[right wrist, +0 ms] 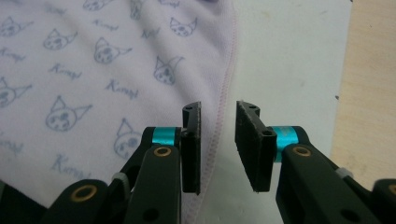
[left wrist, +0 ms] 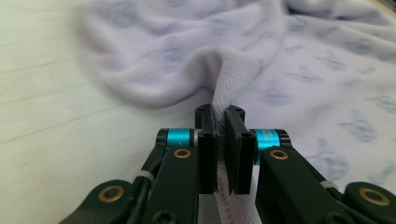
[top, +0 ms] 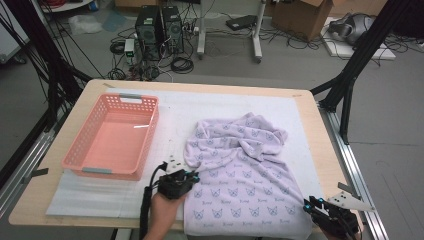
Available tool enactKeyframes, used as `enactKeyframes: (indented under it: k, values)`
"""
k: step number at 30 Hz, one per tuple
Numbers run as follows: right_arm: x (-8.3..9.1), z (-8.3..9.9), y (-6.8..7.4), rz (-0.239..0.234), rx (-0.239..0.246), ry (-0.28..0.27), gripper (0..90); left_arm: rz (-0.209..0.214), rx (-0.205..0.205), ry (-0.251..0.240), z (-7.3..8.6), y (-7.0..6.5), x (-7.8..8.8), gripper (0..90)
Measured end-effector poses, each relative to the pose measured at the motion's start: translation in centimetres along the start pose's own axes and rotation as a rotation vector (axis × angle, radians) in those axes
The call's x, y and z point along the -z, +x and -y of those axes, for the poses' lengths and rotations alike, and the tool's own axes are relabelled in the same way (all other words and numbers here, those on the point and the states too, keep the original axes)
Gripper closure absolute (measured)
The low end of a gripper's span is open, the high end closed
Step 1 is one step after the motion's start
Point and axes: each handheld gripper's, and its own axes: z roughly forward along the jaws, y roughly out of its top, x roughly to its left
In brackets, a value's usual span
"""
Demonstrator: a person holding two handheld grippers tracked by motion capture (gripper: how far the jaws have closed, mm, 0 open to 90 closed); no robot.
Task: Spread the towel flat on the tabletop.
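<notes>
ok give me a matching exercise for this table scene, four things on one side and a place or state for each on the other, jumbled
Things:
1. lilac cat-print fleece blanket
2. pink plastic slotted basket
3. left gripper
4. right gripper

Places or states:
A. jaws apart, astride the blanket's stitched edge
B. stands empty on the table's left side
C. jaws clamped on a raised fold of cloth
D. spread on the white mat, bunched at its far end

Pairs: 1-D, 2-B, 3-C, 4-A
</notes>
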Motion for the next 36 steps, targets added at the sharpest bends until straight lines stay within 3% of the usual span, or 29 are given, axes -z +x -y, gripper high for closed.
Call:
enactKeyframes:
  k: [3,5,7,12,15,19,23,26,27,28,29,32,36]
  values:
    - [-0.5,-0.5,0.2,-0.011,-0.004,-0.010,69.0,-0.029,0.005,-0.010,0.4,0.9,0.3,80.1]
    - [-0.8,-0.6,0.3,-0.020,0.002,-0.015,66.5,0.004,0.018,-0.033,0.5,1.2,0.6,68.9]
    - [-0.9,-0.6,0.4,-0.032,0.009,-0.022,62.5,0.050,-0.010,-0.051,0.7,1.1,1.0,61.6]
    - [-1.4,-0.8,0.1,-0.035,0.006,-0.029,54.0,0.071,-0.027,-0.076,1.0,0.9,1.9,49.8]
    - [-2.2,-1.1,0.0,-0.030,0.000,-0.015,49.9,0.077,-0.028,-0.066,1.4,0.7,2.1,47.0]
    - [-3.1,-0.8,0.2,-0.025,0.025,0.032,53.1,0.095,-0.026,-0.042,2.0,0.5,2.1,45.7]
    - [-2.6,-0.7,-0.5,-0.026,-0.020,0.034,73.1,0.107,-0.034,-0.022,2.4,-0.1,2.1,44.2]
    - [-2.3,-0.5,-0.7,-0.055,-0.022,0.041,83.8,0.120,-0.038,-0.009,2.7,-0.4,2.2,43.6]
    - [-2.2,-0.4,-0.7,-0.052,-0.017,0.041,83.6,0.129,-0.033,-0.008,2.8,-0.5,2.3,43.8]
    - [-2.1,-0.3,-0.6,-0.046,-0.015,0.038,79.7,0.134,-0.032,-0.001,2.8,-0.6,2.2,44.2]
    - [-2.0,-0.3,-0.5,-0.029,-0.016,0.039,69.4,0.136,-0.037,0.005,2.9,-0.7,2.3,44.7]
    - [-1.7,0.0,-0.5,-0.027,-0.006,0.040,61.3,0.123,-0.052,0.010,3.1,-1.0,2.3,45.2]
    - [-1.3,0.1,-0.4,-0.030,-0.008,0.059,62.6,0.111,-0.076,-0.004,3.4,-1.4,2.3,43.2]
